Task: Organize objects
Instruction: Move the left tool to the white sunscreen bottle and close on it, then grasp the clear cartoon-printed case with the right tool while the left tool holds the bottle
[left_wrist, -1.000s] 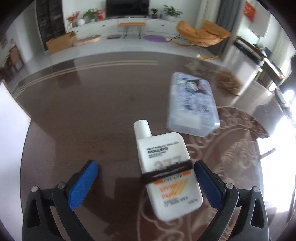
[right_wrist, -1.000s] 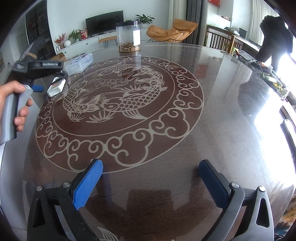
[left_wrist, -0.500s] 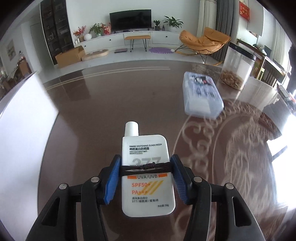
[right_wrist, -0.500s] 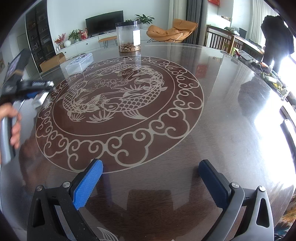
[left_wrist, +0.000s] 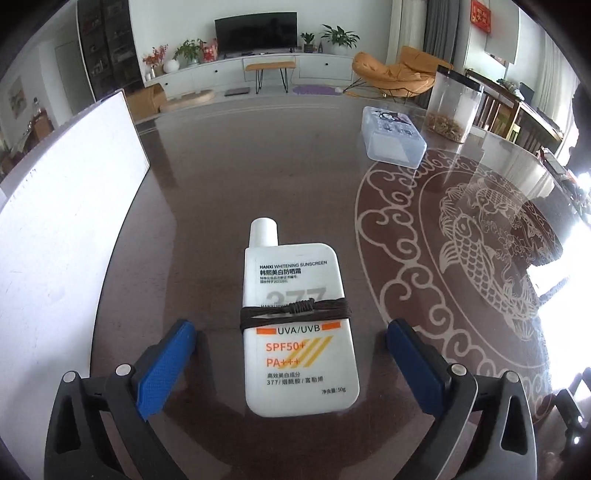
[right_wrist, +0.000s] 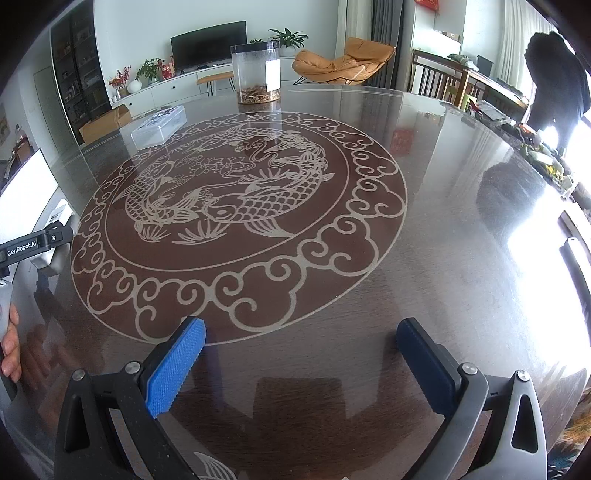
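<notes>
A white sunscreen bottle with a dark cord wound round it lies flat on the glossy brown table, cap pointing away. My left gripper straddles it; the jaws are opening, and both blue pads stand well off the bottle's sides. In the right wrist view the left gripper's body shows at the far left edge, held by a hand. My right gripper stands open over bare table with nothing between its fingers.
A clear lidded plastic box and a tall clear jar with brown bits stand farther back on the table. A large white board lies along the left. A person in dark clothes stands at the far right.
The left gripper shut on the sunscreen bottle, carried it left toward the white board, then opened again, leaving the bottle on the table. The right gripper has not moved.
</notes>
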